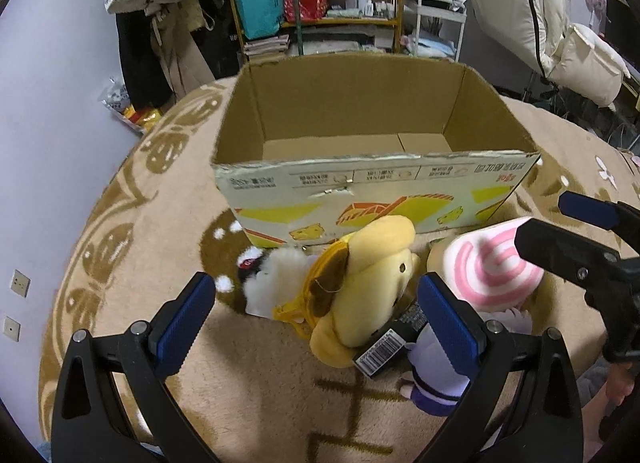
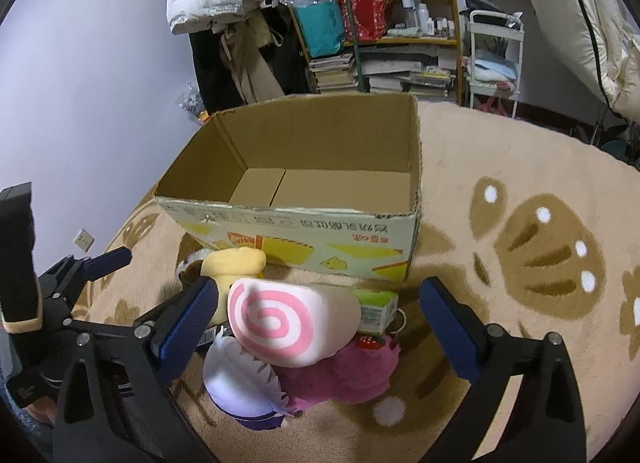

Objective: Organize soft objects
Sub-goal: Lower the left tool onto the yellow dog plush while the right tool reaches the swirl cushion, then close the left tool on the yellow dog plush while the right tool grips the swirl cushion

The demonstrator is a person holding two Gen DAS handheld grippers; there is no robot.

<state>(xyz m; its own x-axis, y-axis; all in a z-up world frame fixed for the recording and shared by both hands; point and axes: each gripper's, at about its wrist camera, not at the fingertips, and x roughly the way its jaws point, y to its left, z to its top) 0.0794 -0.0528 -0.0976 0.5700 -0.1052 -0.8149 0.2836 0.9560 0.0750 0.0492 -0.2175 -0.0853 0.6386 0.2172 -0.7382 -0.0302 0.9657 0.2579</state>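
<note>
An open cardboard box (image 1: pixel 372 179) (image 2: pixel 304 223) stands on the rug with nothing inside. A pile of soft toys lies in front of it: a yellow dog plush (image 1: pixel 368 283) (image 2: pixel 240 263), a small black-and-white plush (image 1: pixel 268 283), a pink-swirl roll cushion (image 1: pixel 496 271) (image 2: pixel 280 323), a pale purple plush (image 1: pixel 432 375) (image 2: pixel 240 383) and a magenta plush (image 2: pixel 360 367). My left gripper (image 1: pixel 320 319) is open over the yellow dog. Open too, my right gripper (image 2: pixel 320 327) (image 1: pixel 560 223) straddles the swirl cushion.
A round beige rug (image 2: pixel 520 191) with brown patterns covers the floor. A black barcoded packet (image 1: pixel 392 343) and a green carton (image 2: pixel 378 309) lie among the toys. Behind the box are a cluttered shelf (image 2: pixel 380 23), hanging coats (image 1: pixel 160 23) and a white trolley (image 2: pixel 496 59).
</note>
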